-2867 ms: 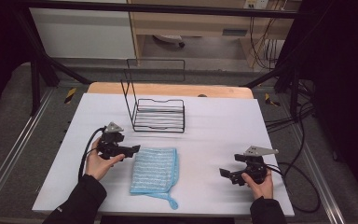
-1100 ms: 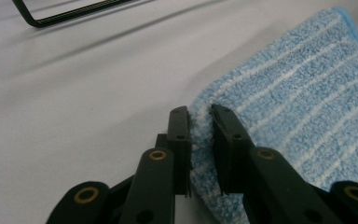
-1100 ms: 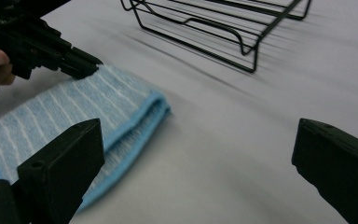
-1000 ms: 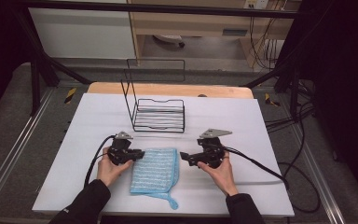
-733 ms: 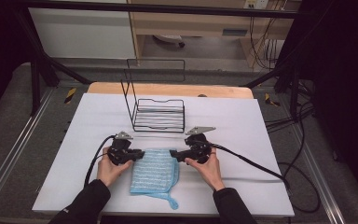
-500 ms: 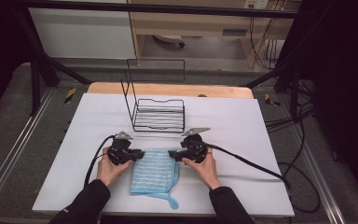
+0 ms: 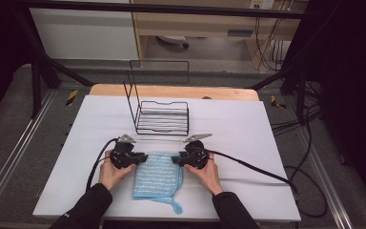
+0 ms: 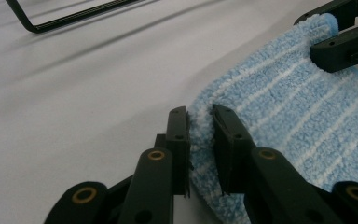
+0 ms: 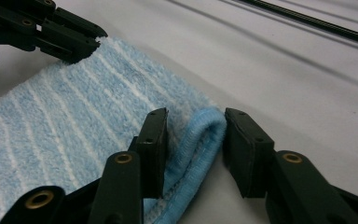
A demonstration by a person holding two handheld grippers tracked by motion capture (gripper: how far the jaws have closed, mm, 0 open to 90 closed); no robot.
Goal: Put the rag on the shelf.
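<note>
white table (image 7: 248,129) w/ wood edge, grey floor (image 7: 9,138), dark frame bars, maybe a cabinet (image 7: 83,33) behind.

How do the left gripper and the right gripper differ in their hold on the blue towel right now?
The left gripper has its fingers pinched on the blue towel at its far left corner. The right gripper, whose fingers have just been closing, straddles the far right corner with a gap beside one finger. Both sit at the towel's far edge.
</note>
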